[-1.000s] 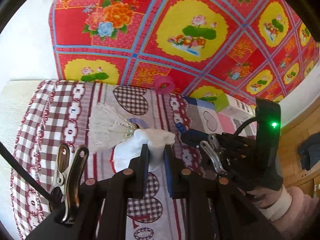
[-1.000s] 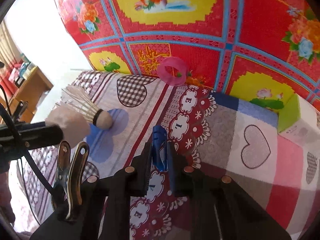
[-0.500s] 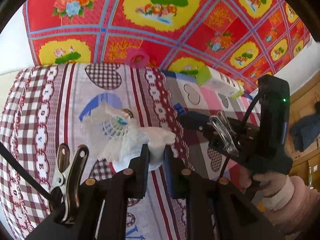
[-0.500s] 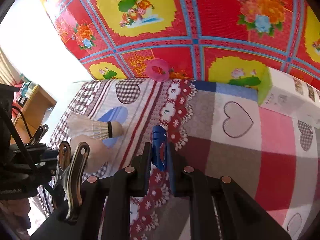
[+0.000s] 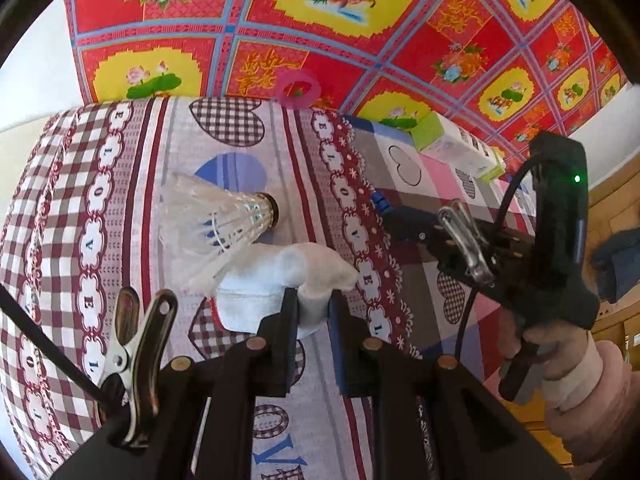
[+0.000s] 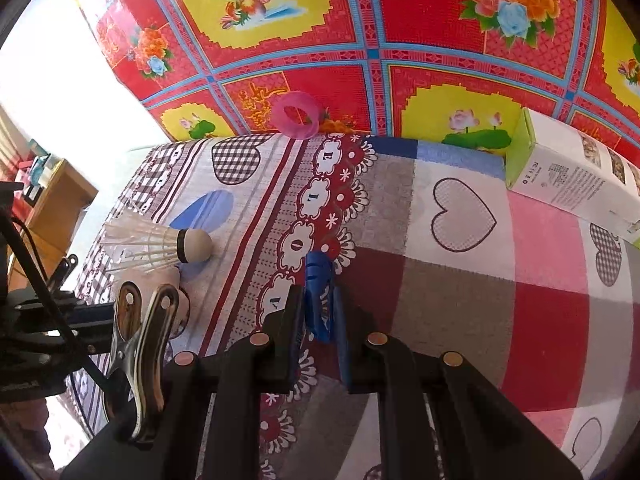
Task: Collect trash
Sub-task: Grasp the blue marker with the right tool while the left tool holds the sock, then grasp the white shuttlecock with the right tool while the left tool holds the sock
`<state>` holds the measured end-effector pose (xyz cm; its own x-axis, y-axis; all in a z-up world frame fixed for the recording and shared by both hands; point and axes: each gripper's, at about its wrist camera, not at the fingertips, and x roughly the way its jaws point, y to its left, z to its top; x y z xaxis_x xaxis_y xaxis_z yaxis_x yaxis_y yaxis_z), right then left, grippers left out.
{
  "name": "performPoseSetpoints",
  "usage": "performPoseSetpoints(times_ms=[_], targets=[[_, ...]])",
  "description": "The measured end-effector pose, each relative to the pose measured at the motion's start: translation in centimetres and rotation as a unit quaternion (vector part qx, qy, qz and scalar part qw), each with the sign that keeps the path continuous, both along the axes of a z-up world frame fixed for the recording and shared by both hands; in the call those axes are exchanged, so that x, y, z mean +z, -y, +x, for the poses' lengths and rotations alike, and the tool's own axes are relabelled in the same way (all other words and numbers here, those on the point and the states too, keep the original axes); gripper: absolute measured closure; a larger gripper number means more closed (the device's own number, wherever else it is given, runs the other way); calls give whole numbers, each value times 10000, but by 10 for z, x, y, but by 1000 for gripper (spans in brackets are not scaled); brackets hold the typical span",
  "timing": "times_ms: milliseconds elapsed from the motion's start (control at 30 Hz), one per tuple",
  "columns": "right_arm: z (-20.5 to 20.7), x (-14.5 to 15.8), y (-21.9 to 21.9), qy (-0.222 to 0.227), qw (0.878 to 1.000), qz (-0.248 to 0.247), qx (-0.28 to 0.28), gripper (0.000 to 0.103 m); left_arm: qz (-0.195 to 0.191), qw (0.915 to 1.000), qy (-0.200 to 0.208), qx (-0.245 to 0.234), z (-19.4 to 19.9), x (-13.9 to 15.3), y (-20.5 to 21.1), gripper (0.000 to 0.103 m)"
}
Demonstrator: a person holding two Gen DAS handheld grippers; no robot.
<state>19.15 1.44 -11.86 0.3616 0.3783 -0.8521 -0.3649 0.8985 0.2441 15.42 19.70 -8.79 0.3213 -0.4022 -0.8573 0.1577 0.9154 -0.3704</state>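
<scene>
My left gripper (image 5: pixel 313 307) is shut on a crumpled white tissue (image 5: pixel 280 276), held just over the patterned cloth. A white shuttlecock (image 5: pixel 224 220) lies on its side right behind the tissue, cork end to the right. In the right wrist view my right gripper (image 6: pixel 317 307) is shut on a small blue piece (image 6: pixel 317 280) that sticks out past the fingertips. The same shuttlecock (image 6: pixel 160 246) lies to its left, with the left gripper's fingers (image 6: pixel 80 316) and the tissue (image 6: pixel 168 280) below it. The right gripper (image 5: pixel 404 222) also shows in the left wrist view, held by a hand (image 5: pixel 560 344).
A pink ring (image 6: pixel 296 114) rests at the far edge of the bed (image 6: pixel 460 280) against the red floral cloth (image 6: pixel 360 40). A white and green carton (image 6: pixel 572 180) lies at the right. A wooden shelf (image 6: pixel 52 200) stands at the left beyond the bed.
Both grippers shifted over the bed while staying shut on their items. The shuttlecock, close against the tissue a second ago, now lies clear on the cloth behind it.
</scene>
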Motion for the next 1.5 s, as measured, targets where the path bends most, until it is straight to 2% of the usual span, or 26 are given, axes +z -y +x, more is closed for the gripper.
performPoseSetpoints(times_ms=[200, 267, 400, 433, 467, 600, 767, 933, 1133, 1233, 1367, 1400, 1433, 1500], targets=[[2, -3, 5, -180, 9998, 18, -43, 86, 125, 9999, -97, 4, -5, -9, 0, 88], [3, -4, 6, -212, 9997, 13, -72, 77, 133, 9998, -147, 38, -7, -12, -2, 88], [2, -2, 5, -200, 9998, 24, -45, 73, 120, 9997, -199, 89, -10, -14, -7, 88], [2, 0, 3, -160, 9999, -2, -25, 69, 136, 9997, -195, 94, -11, -13, -8, 88], [1, 4, -1, -90, 9999, -11, 54, 65, 157, 9996, -192, 94, -12, -13, -9, 88], [0, 14, -21, -6, 9984, 97, 549, 64, 214, 9995, -206, 87, -15, -12, -12, 88], [-1, 19, -59, -45, 9902, 306, 1364, 56, 189, 9995, -240, 66, -21, -13, -17, 88], [0, 16, -94, -97, 9763, 373, 2128, 56, 72, 9994, -333, 90, -30, -16, -22, 88], [9, 1, -119, -304, 9679, 433, 2456, 55, 7, 9993, -352, 156, -38, -17, -29, 88], [10, -2, -133, -253, 9639, 402, 2619, 55, -38, 9991, -360, 207, -41, -17, -32, 88], [11, -4, -146, -142, 9630, 324, 2672, 55, -35, 9990, -348, 267, -47, -15, -39, 88], [13, -4, -148, -132, 9644, 363, 2617, 58, -33, 9990, -347, 287, -48, -15, -40, 88], [14, -5, -148, -172, 9659, 396, 2553, 69, -33, 9990, -349, 293, -48, -15, -42, 88], [17, -5, -146, -233, 9697, 456, 2389, 69, -30, 9989, -348, 300, -49, -15, -44, 88]])
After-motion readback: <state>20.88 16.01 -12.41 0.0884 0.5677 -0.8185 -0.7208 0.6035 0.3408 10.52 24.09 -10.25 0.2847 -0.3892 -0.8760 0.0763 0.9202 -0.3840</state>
